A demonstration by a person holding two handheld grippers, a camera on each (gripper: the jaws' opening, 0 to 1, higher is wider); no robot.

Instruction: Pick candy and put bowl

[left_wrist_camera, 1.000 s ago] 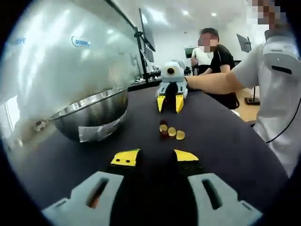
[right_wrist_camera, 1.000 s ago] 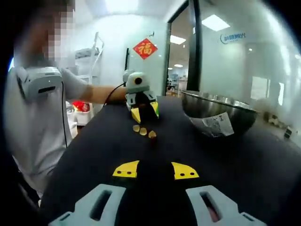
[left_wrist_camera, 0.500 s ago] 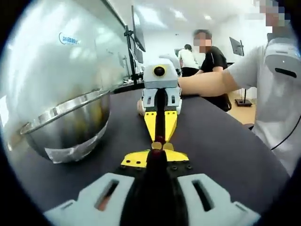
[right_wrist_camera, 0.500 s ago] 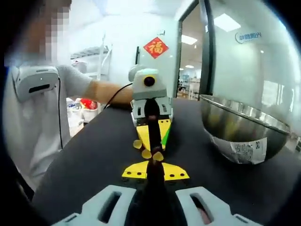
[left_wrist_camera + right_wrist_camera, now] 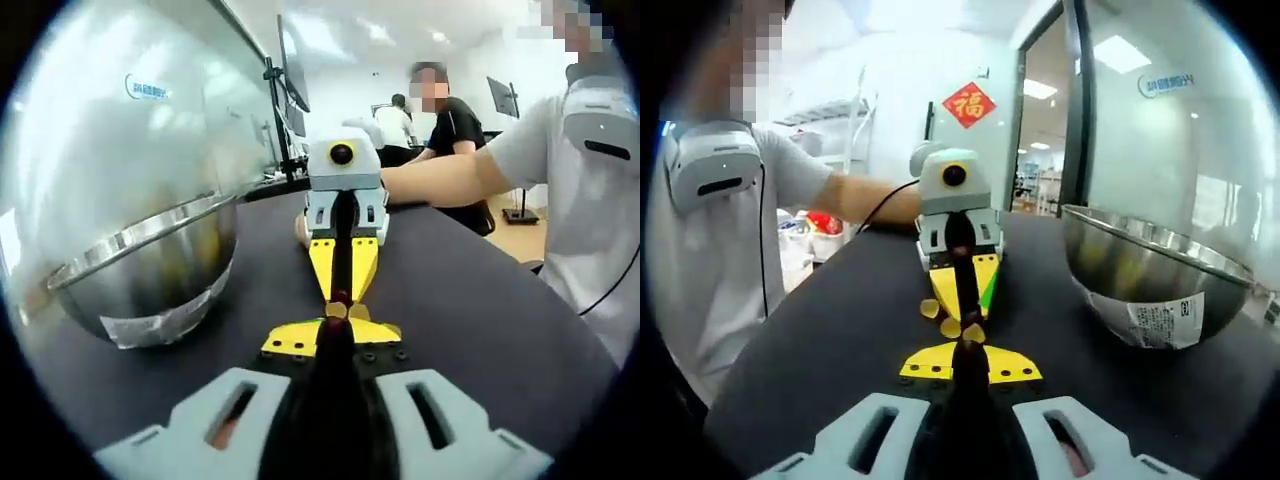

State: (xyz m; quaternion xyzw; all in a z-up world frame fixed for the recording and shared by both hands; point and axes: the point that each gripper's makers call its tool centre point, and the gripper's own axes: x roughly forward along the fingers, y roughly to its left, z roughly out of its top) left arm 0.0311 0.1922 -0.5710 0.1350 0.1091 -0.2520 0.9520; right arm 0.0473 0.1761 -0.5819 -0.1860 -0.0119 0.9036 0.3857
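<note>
From where I sit, much of the contact is hard to read. In the left gripper view my left gripper has its yellow jaw tips drawn together at the centre line, and the right gripper faces it nose to nose, its own yellow jaws likewise pressed narrow. Between the two sets of tips I can make out one yellow candy and a dark red piece just above it, but the jaws cover most of the pile, so I cannot tell whether either gripper really clamps a sweet or only touches it.

The right gripper view gives a slightly better look: my right gripper has its jaws together, with small yellow candies lying on the dark table right at its tips and against the left gripper opposite. One candy sits just off to the side of the jaws, clear of them; the rest are packed between the two noses.

The steel bowl stands on the table beside the grippers, apart from the candy; its far edge is cut off in both views, and its inside is hidden. A label is stuck on its wall. A person's forearm reaches to the right gripper.
</note>
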